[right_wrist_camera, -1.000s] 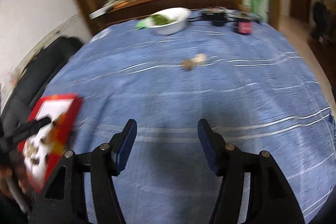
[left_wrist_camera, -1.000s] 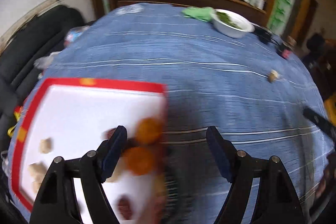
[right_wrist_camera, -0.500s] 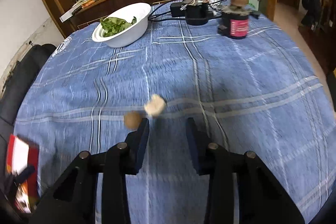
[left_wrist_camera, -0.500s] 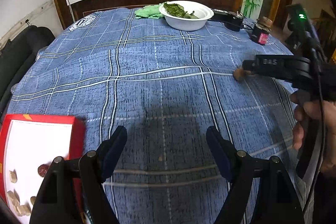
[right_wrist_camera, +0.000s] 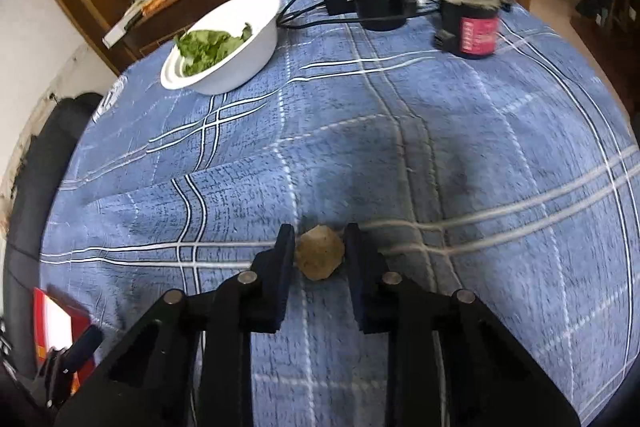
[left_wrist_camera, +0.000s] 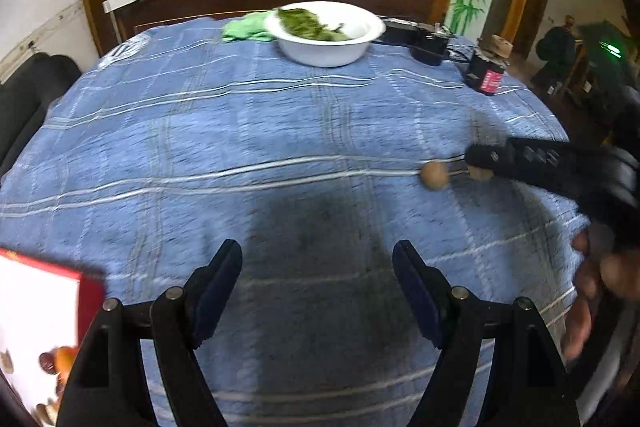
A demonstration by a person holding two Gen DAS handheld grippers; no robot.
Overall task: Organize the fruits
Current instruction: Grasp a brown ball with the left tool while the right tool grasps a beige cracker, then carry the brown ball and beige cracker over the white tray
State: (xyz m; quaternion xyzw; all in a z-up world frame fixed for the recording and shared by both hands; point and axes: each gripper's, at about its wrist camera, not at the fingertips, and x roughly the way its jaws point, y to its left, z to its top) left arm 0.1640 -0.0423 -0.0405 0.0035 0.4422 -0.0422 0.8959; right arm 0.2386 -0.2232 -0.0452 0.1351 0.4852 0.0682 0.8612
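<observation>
R gripper (right_wrist_camera: pixel 320 247) jaws flank knobbly round tan fruit (right_wrist_camera: pixel 320 258), plaid cloth (right_wrist_camera: pixel 440 147).

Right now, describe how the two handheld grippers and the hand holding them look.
Both grippers are matte black plastic linkages with silver pivot pins. The left gripper has dark navy pads on its fingers; the right gripper has the same dark fingers. In the left wrist view, a green light glows near the right gripper's body, and a bare hand shows, blurred. No cables visible.
</observation>
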